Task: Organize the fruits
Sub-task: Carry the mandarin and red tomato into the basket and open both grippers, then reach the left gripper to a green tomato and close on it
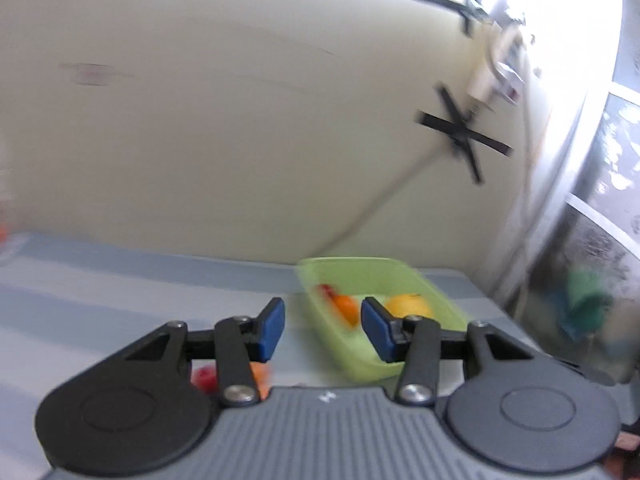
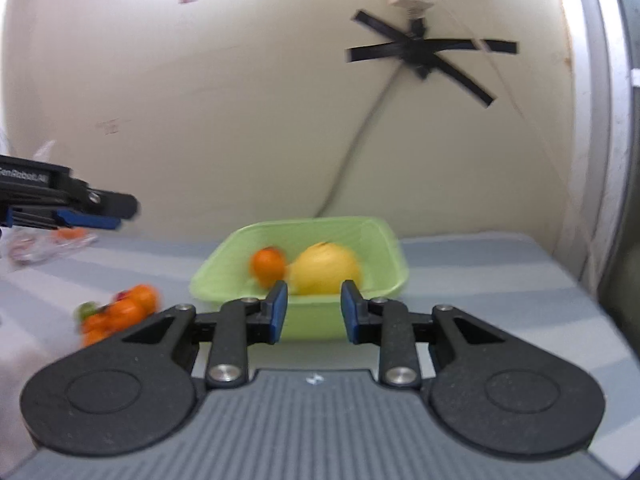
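A light green tray (image 1: 440, 296) (image 2: 224, 264) stands on the striped table near the wall. In it lie a small orange (image 1: 346, 306) (image 2: 268, 266), a big yellow fruit (image 1: 410, 306) (image 2: 326, 268) and a small red piece (image 1: 326, 290). My left gripper (image 1: 323, 330) hovers just short of the tray's near left side, open, nothing between its blue pads. My right gripper (image 2: 314, 312) faces the tray's front wall, its pads apart and empty. A pile of small oranges (image 2: 124, 312) with something green lies on the table left of the tray; a red fruit (image 1: 204, 378) shows under the left gripper.
A clear plastic bag (image 2: 36, 248) holding an orange lies at the far left by the wall. A cable and crosses of black tape (image 2: 420, 52) are on the wall behind. The table's right edge (image 2: 568, 264) runs beside a window frame.
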A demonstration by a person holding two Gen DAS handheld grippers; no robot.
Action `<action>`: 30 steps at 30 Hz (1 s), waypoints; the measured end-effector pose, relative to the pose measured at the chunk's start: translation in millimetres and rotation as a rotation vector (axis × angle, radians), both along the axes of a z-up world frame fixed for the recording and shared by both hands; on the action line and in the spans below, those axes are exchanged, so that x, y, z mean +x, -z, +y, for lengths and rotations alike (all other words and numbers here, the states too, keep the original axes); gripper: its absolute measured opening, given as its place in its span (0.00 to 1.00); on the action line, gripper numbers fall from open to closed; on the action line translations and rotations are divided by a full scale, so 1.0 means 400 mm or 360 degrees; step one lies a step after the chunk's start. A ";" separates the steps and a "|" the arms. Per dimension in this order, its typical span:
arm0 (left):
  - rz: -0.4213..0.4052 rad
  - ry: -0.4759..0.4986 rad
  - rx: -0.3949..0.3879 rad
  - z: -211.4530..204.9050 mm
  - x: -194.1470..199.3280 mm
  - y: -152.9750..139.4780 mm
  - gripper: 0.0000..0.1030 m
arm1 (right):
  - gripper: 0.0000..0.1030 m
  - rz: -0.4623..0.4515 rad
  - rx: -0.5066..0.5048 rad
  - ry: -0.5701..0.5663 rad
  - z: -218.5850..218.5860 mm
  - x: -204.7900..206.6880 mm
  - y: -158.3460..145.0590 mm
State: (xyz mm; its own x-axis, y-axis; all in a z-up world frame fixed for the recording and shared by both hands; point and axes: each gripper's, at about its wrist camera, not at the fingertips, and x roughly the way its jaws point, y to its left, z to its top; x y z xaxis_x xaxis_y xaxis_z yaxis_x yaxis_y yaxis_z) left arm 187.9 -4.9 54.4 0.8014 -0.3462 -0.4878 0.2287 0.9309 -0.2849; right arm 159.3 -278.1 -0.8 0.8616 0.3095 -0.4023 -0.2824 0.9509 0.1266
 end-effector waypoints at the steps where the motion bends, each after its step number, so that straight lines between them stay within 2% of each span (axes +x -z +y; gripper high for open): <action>1: -0.0001 -0.0057 0.0027 0.031 -0.029 0.006 0.42 | 0.31 0.0019 0.0013 -0.0034 0.016 -0.018 0.004; 4: 0.0052 -0.0207 0.0078 0.113 -0.100 0.048 0.42 | 0.31 0.0081 0.0042 -0.0153 0.073 -0.061 0.017; 9: 0.0207 -0.0285 -0.0028 0.199 -0.138 0.123 0.42 | 0.31 0.0129 -0.0004 -0.0364 0.193 -0.099 0.030; 14: 0.0270 -0.0216 -0.0134 0.208 -0.067 0.140 0.42 | 0.31 0.0139 -0.0117 -0.0494 0.308 -0.093 0.044; 16: 0.0289 -0.0194 -0.0146 0.205 -0.028 0.147 0.49 | 0.32 0.0141 -0.0133 -0.0505 0.335 -0.081 0.045; 18: 0.0314 -0.0181 -0.0139 0.190 0.006 0.162 0.51 | 0.44 0.0135 -0.0147 -0.0509 0.357 -0.070 0.045; 20: 0.0349 -0.0171 -0.0149 0.180 0.035 0.177 0.51 | 0.44 0.0126 -0.0175 -0.0516 0.374 -0.059 0.049; 23: 0.0386 -0.0159 -0.0189 0.174 0.054 0.200 0.46 | 0.44 0.0108 -0.0248 -0.0534 0.401 -0.046 0.059; 25: 0.0414 -0.0152 -0.0201 0.166 0.059 0.218 0.31 | 0.44 0.0107 -0.0294 -0.0554 0.418 -0.036 0.068; 29: 0.0389 -0.0158 -0.0230 0.171 0.045 0.229 0.28 | 0.42 0.0144 -0.0409 -0.0586 0.444 -0.023 0.093; 30: 0.0390 -0.0166 -0.0238 0.174 0.041 0.229 0.28 | 0.36 0.0146 -0.0403 -0.0588 0.445 -0.021 0.095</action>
State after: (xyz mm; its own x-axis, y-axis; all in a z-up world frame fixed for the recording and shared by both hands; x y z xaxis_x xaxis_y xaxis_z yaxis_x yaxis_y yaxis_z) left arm 204.5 64.9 -37.1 0.7011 -0.3507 -0.6209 0.0417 0.8894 -0.4552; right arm 151.0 -99.9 -38.8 0.6691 0.4715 -0.5744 -0.6072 0.7925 -0.0569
